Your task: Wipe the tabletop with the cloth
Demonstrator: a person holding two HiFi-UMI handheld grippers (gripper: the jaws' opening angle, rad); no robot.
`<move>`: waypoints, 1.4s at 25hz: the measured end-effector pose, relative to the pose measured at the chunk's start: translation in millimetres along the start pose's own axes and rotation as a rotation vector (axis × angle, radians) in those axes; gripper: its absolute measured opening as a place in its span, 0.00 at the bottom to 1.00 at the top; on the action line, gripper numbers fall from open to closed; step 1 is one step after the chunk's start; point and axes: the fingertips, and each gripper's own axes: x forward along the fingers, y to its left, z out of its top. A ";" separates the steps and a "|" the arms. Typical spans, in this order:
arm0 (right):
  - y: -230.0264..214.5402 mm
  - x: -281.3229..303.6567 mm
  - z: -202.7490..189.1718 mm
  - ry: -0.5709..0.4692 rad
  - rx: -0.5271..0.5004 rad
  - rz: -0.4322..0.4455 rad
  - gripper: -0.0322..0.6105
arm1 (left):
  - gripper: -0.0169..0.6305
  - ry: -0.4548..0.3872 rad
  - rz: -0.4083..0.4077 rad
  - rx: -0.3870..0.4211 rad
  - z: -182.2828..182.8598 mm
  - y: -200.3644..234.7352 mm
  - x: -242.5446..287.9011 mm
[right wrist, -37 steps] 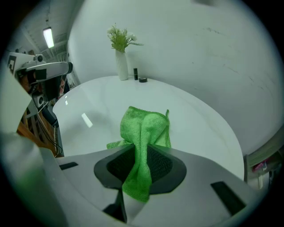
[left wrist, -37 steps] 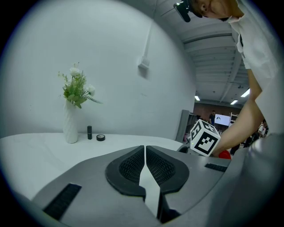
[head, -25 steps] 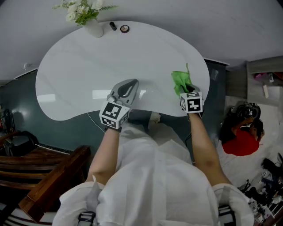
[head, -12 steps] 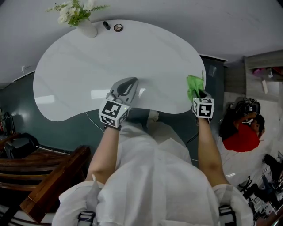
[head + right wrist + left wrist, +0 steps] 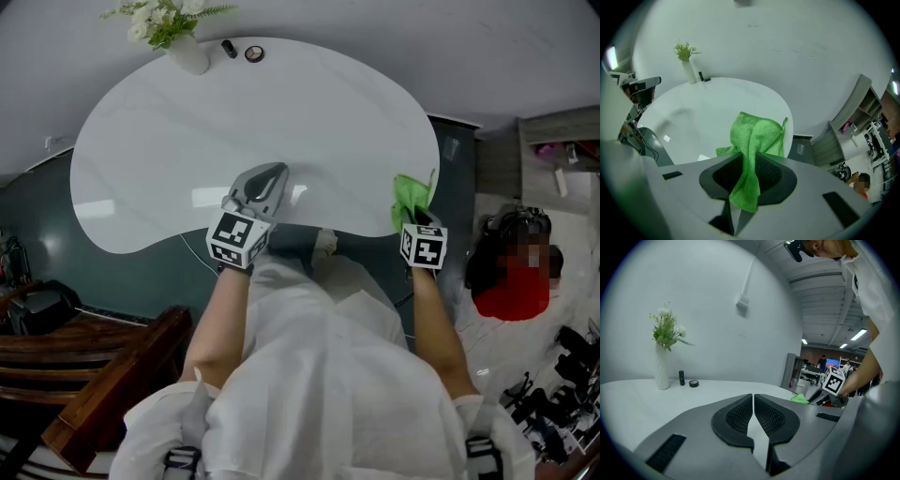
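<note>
The right gripper (image 5: 415,214) is clamping its jaws on the bright green microfibre cloth (image 5: 756,135). The grip is on one narrow fold only, with a loose tail hanging back between the jaws. The cloth (image 5: 410,193) is sitting at the right-hand near edge of the glossy white kidney-shaped desk (image 5: 234,122). From the head view it cannot be settled whether it is lying flat on the surface or hovering just above it.

The left gripper (image 5: 262,187) is holding its jaws closed on nothing, over the near edge of the desk.

Risks noted:
- The thin pinch is giving little hold, so friction on a firm stroke could drag the fold out of the jaws.
- The bunched cloth is presenting a small face, so a pass could leave streaks of untouched surface.
- The cloth is working right at the rim, so an outward stroke could run off the desk.
- The white vase of flowers (image 5: 187,54), the small dark cylinder (image 5: 230,49) and the round disc (image 5: 254,53) are standing at the far edge. A long sweep could topple or push them off.
- The idle left gripper is sitting in the sweep path and could collide with the right.
</note>
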 end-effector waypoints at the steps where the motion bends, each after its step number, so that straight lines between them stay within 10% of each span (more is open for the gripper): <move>1: 7.9 -2.0 -2.3 0.003 0.002 0.008 0.18 | 0.05 0.001 0.005 -0.002 -0.6 2.0 -3.7; 35: 312.0 38.9 90.6 0.008 -0.196 0.234 0.18 | 0.05 0.024 0.185 -0.081 -43.3 172.7 -165.6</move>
